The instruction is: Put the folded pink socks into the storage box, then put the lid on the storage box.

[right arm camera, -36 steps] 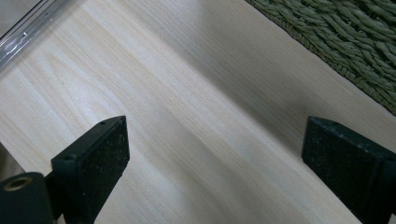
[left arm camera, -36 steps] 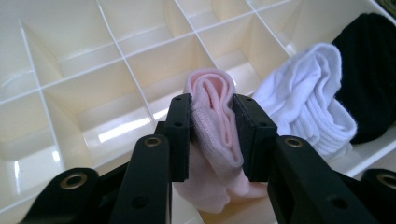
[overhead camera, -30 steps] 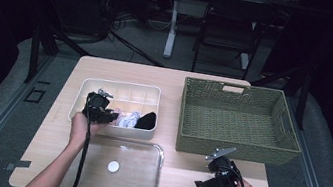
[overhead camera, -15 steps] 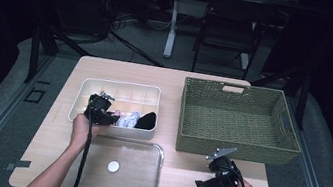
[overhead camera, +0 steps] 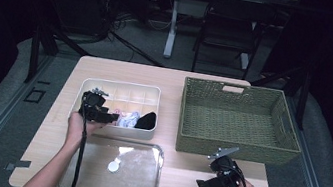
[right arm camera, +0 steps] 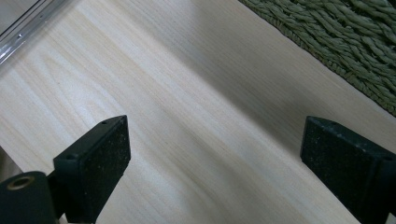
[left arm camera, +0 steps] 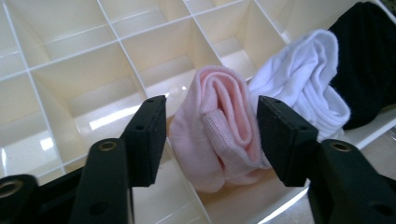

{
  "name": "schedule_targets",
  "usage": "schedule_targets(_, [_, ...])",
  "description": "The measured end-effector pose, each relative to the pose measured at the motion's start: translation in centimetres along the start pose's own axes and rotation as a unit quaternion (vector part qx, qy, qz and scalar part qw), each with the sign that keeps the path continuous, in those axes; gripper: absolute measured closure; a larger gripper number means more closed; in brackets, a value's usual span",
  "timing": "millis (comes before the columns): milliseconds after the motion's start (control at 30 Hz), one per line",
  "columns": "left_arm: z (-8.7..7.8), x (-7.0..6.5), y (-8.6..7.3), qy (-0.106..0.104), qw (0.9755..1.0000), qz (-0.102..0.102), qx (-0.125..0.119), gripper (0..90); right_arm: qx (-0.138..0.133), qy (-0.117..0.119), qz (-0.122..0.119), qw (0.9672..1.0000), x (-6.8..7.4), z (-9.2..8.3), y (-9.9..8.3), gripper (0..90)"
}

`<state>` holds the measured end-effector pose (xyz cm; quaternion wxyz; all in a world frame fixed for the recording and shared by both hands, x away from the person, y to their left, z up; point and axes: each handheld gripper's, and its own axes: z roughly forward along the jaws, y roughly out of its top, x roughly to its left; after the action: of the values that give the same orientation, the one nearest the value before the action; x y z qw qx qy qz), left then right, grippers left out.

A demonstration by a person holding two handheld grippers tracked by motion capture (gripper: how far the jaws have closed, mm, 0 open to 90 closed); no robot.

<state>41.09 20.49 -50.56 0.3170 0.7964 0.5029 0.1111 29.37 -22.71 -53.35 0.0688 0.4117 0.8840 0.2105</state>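
Pink sock (left arm camera: pixel 224 135) sits between the left gripper's (left arm camera: pixel 210 135) just-opened jaws; right gripper's (right arm camera: pixel 212 158) gape.

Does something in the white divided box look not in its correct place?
The pink sock sits rolled in its compartment of the divided box, between the left gripper jaws, which have just been opening. Beside it, the white sock looks loosely bunched. Nothing spilled.

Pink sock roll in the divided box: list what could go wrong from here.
1. The left tool has just been opening, yet the pink sock roll sits between its jaws; pulling back carelessly may drag it out of its cell.
2. The roll's folded cuff looks loose and might unroll.
3. The white sock roll lies close and could be nudged.
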Motion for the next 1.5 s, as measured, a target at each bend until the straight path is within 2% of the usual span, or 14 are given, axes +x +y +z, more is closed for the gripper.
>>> schedule_targets(100, [-0.7, -0.2, 0.1, 0.013, 0.9999, 0.007, -0.008, 36.8, -0.001, 0.000, 0.000, 1.0000, 0.0, 0.0, 0.0, 7.9])
schedule_targets(200, [-1.2, -0.2, 0.0, 0.015, 0.9998, 0.012, -0.011, 30.8, -0.001, -0.001, 0.001, 1.0000, -0.1, 0.0, -0.1, 7.9])
schedule_targets(567, [-3.4, -0.5, -0.6, 0.021, 0.9991, 0.017, -0.033, 19.8, -0.011, 0.006, 0.009, 0.9999, 0.0, 0.0, -0.1, 8.0])
schedule_targets(833, [-5.1, -1.2, -1.4, 0.021, 0.9984, 0.023, -0.046, 15.6, -0.001, 0.005, 0.007, 1.0000, -0.2, 0.0, -0.1, 7.8])
schedule_targets(867, [-5.2, -1.3, -1.5, 0.022, 0.9982, 0.021, -0.052, 15.3, -0.002, 0.005, 0.007, 1.0000, -0.2, 0.0, -0.1, 7.8])
schedule_targets(933, [-5.6, -1.4, -1.8, 0.020, 0.9985, 0.026, -0.044, 14.9, -0.006, 0.004, 0.011, 0.9999, -0.1, 0.0, -0.1, 7.8])
schedule_targets(967, [-5.6, -1.5, -2.0, 0.022, 0.9981, 0.026, -0.051, 14.6, -0.005, 0.006, 0.011, 0.9999, -0.1, 0.0, -0.1, 7.8])
schedule_targets(1000, [-5.8, -1.5, -2.2, 0.020, 0.9984, 0.026, -0.045, 14.2, -0.005, 0.007, 0.012, 0.9999, -0.1, -0.1, -0.2, 7.8])
schedule_targets(1133, [-6.5, -1.4, -3.0, 0.023, 0.9982, 0.027, -0.049, 11.6, -0.006, 0.009, 0.015, 0.9998, -0.1, 0.0, -0.2, 7.7])
schedule_targets(1500, [-8.5, -1.0, -5.4, 0.025, 0.9979, 0.010, -0.059, 5.8, -0.002, 0.008, 0.017, 0.9998, 0.0, 0.0, -0.1, 6.8])
